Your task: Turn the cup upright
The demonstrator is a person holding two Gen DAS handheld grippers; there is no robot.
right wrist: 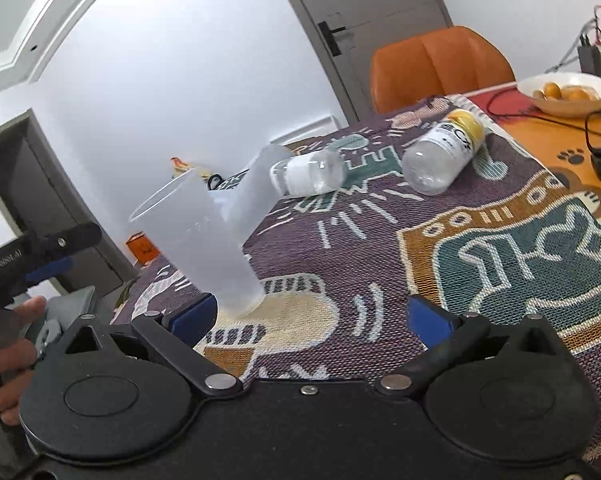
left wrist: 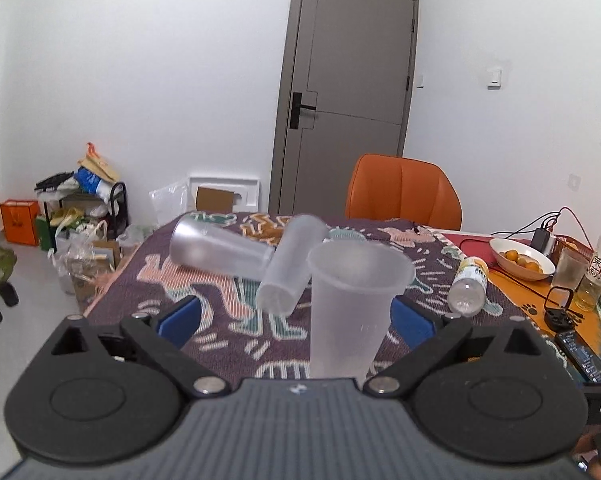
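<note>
A frosted plastic cup (left wrist: 352, 308) stands upright on the patterned cloth (left wrist: 228, 336), mouth up. My left gripper (left wrist: 296, 318) is open; the cup stands between its blue fingers (left wrist: 180, 320), close to the right one, and no pad presses it. In the right wrist view the same cup (right wrist: 200, 244) stands just beyond my right gripper's left finger (right wrist: 192, 318). My right gripper (right wrist: 312, 316) is open and empty over the cloth (right wrist: 500, 248). Two more frosted cups (left wrist: 220, 250) (left wrist: 292, 264) lie on their sides behind the upright one.
A clear bottle with a yellow cap (left wrist: 468, 286) (right wrist: 444, 152) and a small clear bottle (right wrist: 306, 172) lie on the cloth. A bowl of oranges (left wrist: 520, 258), cables, a glass, bottles and a phone (left wrist: 584, 356) sit to the right. An orange chair (left wrist: 404, 192) stands behind the table.
</note>
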